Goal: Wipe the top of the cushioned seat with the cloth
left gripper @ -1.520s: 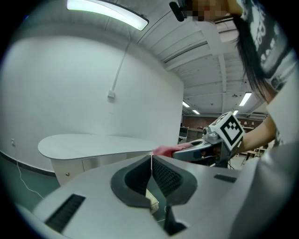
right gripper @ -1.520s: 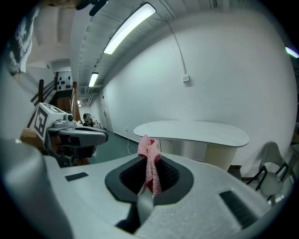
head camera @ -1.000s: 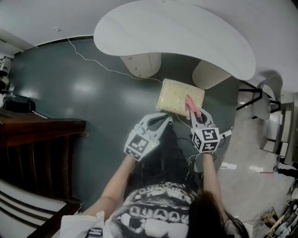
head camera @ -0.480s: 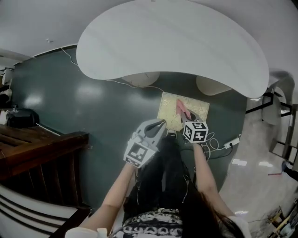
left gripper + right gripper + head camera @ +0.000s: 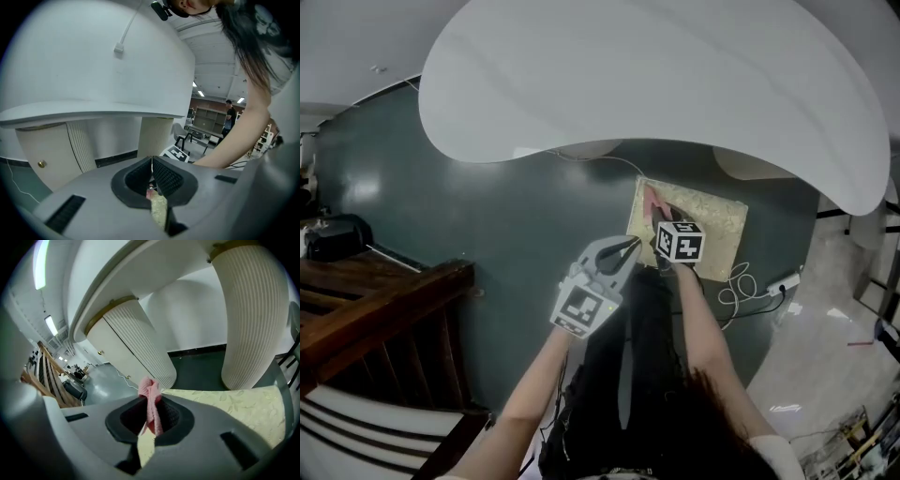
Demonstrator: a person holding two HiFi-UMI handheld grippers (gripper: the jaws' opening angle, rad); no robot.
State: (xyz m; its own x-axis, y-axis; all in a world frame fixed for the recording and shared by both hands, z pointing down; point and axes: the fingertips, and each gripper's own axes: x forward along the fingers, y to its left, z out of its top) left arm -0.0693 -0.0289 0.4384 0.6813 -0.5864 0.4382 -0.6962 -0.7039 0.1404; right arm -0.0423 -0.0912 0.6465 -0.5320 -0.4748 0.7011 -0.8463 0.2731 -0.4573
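The cushioned seat (image 5: 705, 227) is a pale yellow patterned square on the dark floor, half under the white table; it also fills the lower right of the right gripper view (image 5: 234, 408). My right gripper (image 5: 656, 214) is shut on the pink cloth (image 5: 653, 201) and rests over the seat's left part. In the right gripper view the pink cloth (image 5: 151, 401) sticks up bunched between the jaws. My left gripper (image 5: 624, 249) hovers beside the seat's near left corner, jaws together with nothing held; the left gripper view (image 5: 152, 174) shows them closed.
A large white oval table (image 5: 656, 84) overhangs the seat, with ribbed cream legs (image 5: 136, 348) close behind it. A white cable and power strip (image 5: 783, 281) lie right of the seat. A dark wooden stair rail (image 5: 384, 300) stands at the left.
The right gripper with the pink cloth has slid leftward across the seat, from its right edge to its left part. The head view has tipped forward, so the table fills more of the frame.
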